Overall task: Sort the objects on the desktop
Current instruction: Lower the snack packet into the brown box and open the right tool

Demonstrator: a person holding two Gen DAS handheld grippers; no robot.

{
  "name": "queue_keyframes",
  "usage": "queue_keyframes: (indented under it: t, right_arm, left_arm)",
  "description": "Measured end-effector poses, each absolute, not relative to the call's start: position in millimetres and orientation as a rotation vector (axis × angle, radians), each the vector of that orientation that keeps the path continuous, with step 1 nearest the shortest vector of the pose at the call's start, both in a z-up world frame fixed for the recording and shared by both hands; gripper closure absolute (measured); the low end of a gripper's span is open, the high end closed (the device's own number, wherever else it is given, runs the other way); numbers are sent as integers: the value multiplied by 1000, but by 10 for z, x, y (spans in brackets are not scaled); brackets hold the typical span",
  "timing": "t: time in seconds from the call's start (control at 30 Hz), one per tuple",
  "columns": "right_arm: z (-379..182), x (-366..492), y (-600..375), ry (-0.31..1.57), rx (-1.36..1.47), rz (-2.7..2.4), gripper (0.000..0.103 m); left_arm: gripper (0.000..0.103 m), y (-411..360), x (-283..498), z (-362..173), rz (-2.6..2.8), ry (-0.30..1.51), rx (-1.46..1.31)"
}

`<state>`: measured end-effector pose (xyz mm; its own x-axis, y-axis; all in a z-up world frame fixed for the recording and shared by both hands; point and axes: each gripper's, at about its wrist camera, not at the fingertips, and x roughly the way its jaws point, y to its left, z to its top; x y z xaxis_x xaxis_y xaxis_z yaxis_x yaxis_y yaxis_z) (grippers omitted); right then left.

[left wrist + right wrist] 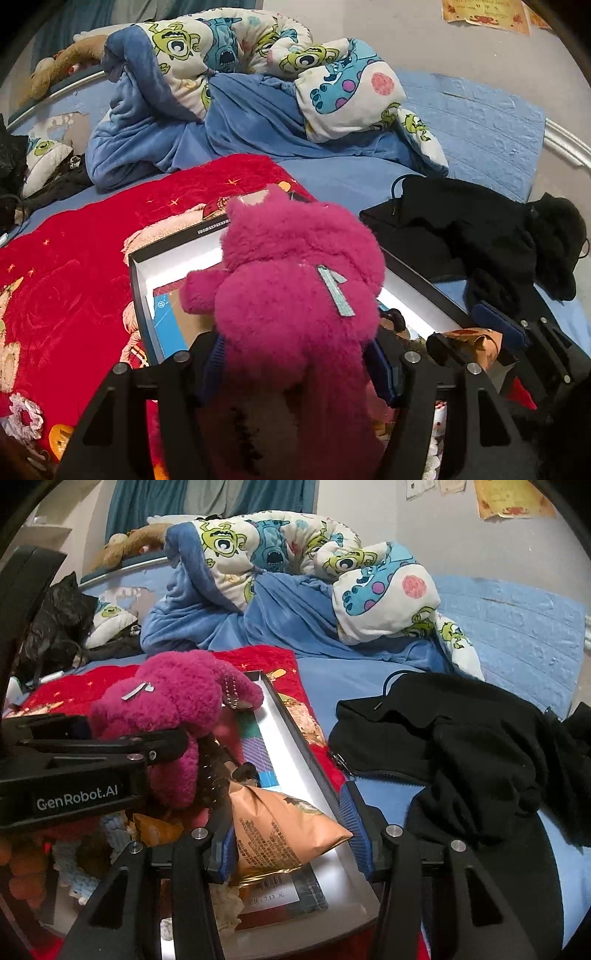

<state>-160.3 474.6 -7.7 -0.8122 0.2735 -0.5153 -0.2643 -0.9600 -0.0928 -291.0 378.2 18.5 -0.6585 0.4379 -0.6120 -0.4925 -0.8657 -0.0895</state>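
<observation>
While the left fingers (pixel 295 369) squeeze the soft, light plush (pixel 295 295), the right fingers (pixel 291 845) pinch a crinkly snack bag (pixel 288 830) by its end.

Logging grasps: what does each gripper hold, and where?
Left gripper clamps the pink plush bear by its lower body; right gripper pinches the orange snack bag near its bottom.

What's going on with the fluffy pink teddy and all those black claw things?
A person is tidying up with a gripper in each hand. The left gripper is squeezing the pink plush bear and holding it over a shallow box that sits on the red blanket. The right gripper has an orange snack bag between its fingers, right above the same box. A black jacket lies beside it on the bed.
</observation>
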Motion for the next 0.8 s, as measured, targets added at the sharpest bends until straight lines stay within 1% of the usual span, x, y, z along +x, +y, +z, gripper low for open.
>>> queue_keyframes:
  t: [0.07,0.13,0.23,0.3,0.4,0.43,0.47,0.53,0.57,0.63,0.67,0.7,0.73,0.8]
  right_arm:
    - [-81,-1602,4724,-40,-783,2751,52]
    - [-91,-1605,4696,-58,-784,2759,53]
    - [-154,-1646,4721,-21,-842,2790,51]
    - [-161,-1636,4732,-1,-839,2806,50]
    - [-168,-1623,4686,-10,-836,2837,37]
    - [-168,-1624,4659,-26,-832,2843,23]
    - [-164,-1613,4622,-52,-821,2842,15]
    - [-146,-1586,4545,-108,-788,2842,6]
    - [-135,-1565,4511,-130,-766,2834,0]
    - [-114,-1524,4491,-140,-732,2835,0]
    - [-100,-1512,4501,-132,-721,2835,0]
    - [-90,-1504,4516,-121,-713,2832,0]
    - [-86,-1494,4540,-100,-707,2831,0]
    - [-69,-1484,4593,-64,-703,2833,0]
  left_arm:
    - [37,3749,-2924,179,2463,79,-888]
    - [36,3723,-2947,173,2467,62,-893]
    - [36,3717,-2950,163,2473,66,-901]
    - [32,3731,-2939,167,2489,85,-898]
    - [29,3761,-2905,173,2519,124,-888]
    - [29,3760,-2891,175,2527,131,-882]
    - [28,3765,-2882,177,2535,136,-878]
    - [26,3763,-2851,188,2552,138,-861]
    - [24,3758,-2834,198,2561,134,-847]
    - [17,3741,-2791,220,2586,130,-817]
    - [10,3739,-2765,240,2604,141,-795]
    - [7,3738,-2728,263,2616,153,-765]
    - [0,3745,-2697,286,2622,170,-737]
    - [0,3786,-2627,308,2631,220,-684]
